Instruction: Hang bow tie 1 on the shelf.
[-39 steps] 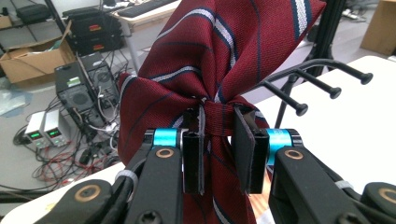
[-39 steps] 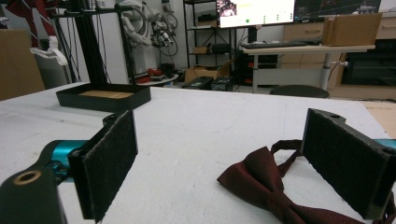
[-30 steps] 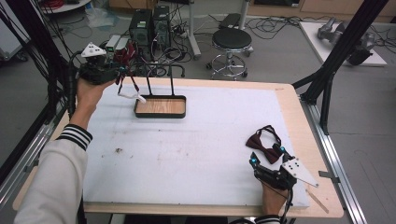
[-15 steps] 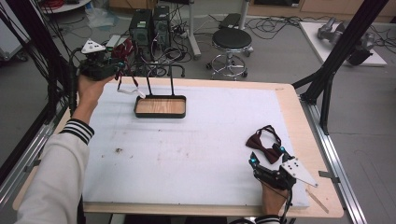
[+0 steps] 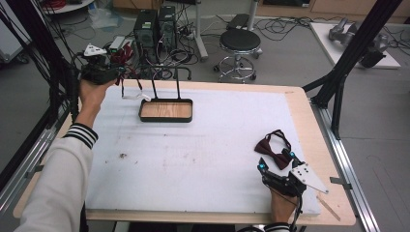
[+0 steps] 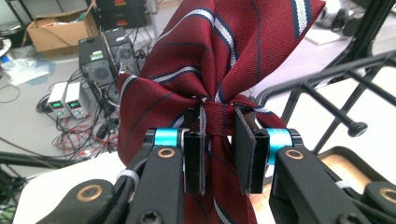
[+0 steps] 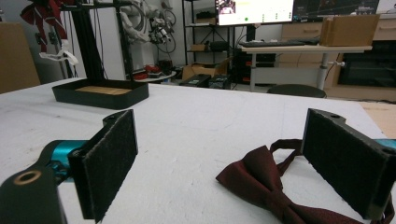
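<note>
Striped bow tie (image 6: 205, 70) is being pinched at its knot by the left tool (image 6: 219, 140), held in the air behind the black stand (image 5: 166, 110) at the surface's (image 5: 193, 159) far left. Right tool (image 7: 224, 158) is resting wide open, framing a maroon bow tie (image 7: 266, 186) lying flat.

Black stand (image 5: 166, 107) blocks the far side; the mat (image 5: 193, 159) lies open.

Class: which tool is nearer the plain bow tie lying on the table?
Right. The right tool sits beside the bow tie, jaws open; the left tool is far across the table.
</note>
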The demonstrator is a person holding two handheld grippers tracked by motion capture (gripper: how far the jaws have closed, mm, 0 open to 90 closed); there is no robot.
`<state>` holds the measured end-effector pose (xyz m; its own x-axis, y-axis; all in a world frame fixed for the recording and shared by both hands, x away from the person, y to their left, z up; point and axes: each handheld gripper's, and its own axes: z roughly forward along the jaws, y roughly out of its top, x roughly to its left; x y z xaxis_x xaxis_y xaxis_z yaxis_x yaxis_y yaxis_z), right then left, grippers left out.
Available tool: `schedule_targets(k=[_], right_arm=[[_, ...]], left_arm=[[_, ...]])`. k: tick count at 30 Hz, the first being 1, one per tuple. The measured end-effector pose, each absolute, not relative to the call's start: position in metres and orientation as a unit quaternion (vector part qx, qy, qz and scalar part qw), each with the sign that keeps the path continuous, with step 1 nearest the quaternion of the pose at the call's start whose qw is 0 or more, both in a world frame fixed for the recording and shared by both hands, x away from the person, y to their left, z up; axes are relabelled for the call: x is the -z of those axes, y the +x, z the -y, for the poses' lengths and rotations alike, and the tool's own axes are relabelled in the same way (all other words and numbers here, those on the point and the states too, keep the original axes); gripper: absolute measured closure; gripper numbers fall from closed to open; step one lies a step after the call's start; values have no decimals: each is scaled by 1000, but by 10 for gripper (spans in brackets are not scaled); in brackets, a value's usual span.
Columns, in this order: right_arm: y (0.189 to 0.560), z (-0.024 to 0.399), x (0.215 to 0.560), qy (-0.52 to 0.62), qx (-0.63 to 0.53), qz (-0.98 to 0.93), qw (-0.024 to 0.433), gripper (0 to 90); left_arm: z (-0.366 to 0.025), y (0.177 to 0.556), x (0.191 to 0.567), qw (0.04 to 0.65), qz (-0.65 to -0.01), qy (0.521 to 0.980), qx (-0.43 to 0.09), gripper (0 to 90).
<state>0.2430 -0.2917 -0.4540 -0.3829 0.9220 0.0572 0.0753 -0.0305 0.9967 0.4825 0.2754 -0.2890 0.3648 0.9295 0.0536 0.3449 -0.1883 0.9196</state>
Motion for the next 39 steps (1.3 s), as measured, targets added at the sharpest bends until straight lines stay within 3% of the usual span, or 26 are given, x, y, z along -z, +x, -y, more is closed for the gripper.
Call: schedule_targets(k=[29, 39], right_arm=[[244, 292, 454, 418, -581, -594, 368, 100], [244, 292, 454, 417, -580, -594, 368, 100]], left_arm=[[-275, 476, 312, 384, -462, 734, -317, 738], [-273, 474, 316, 373, -458, 741, -318, 671]])
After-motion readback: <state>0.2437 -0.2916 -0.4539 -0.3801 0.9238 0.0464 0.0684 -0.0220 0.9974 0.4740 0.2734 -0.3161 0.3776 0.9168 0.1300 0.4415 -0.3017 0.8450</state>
